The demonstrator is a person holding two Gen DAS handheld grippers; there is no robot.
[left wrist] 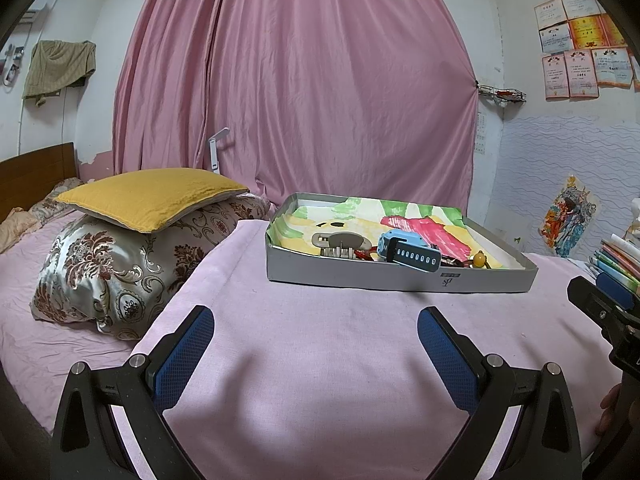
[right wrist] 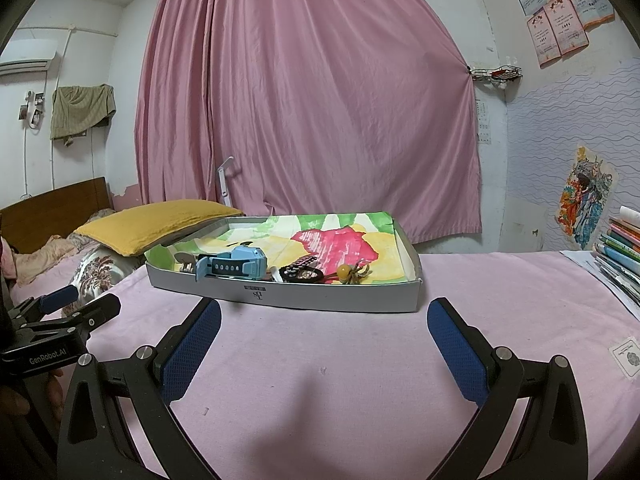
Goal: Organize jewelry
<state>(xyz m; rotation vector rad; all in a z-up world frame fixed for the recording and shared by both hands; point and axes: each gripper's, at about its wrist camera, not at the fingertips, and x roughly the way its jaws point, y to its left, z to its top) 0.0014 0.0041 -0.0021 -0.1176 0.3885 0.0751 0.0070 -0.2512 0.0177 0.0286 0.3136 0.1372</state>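
A shallow grey box (left wrist: 360, 278) (right wrist: 332, 300) lined with a painted paper stands on the pink bed. In it lie a blue watch (left wrist: 408, 250) (right wrist: 228, 266), a beige hair claw (left wrist: 340, 242), a dark bracelet (right wrist: 300, 274) and a yellow bead charm (left wrist: 479, 259) (right wrist: 345, 271). My left gripper (left wrist: 316, 316) is open and empty, short of the box's near wall. My right gripper (right wrist: 324, 308) is open and empty, just before the box front. Each gripper shows at the edge of the other's view, the right one (left wrist: 600, 304) and the left one (right wrist: 60, 304).
A yellow pillow (left wrist: 152, 196) on a floral pillow (left wrist: 104, 276) lies to the left. A stack of books (right wrist: 620, 252) sits at the right. A pink curtain (left wrist: 300, 80) hangs behind the box. A white card (right wrist: 627, 354) lies on the sheet at right.
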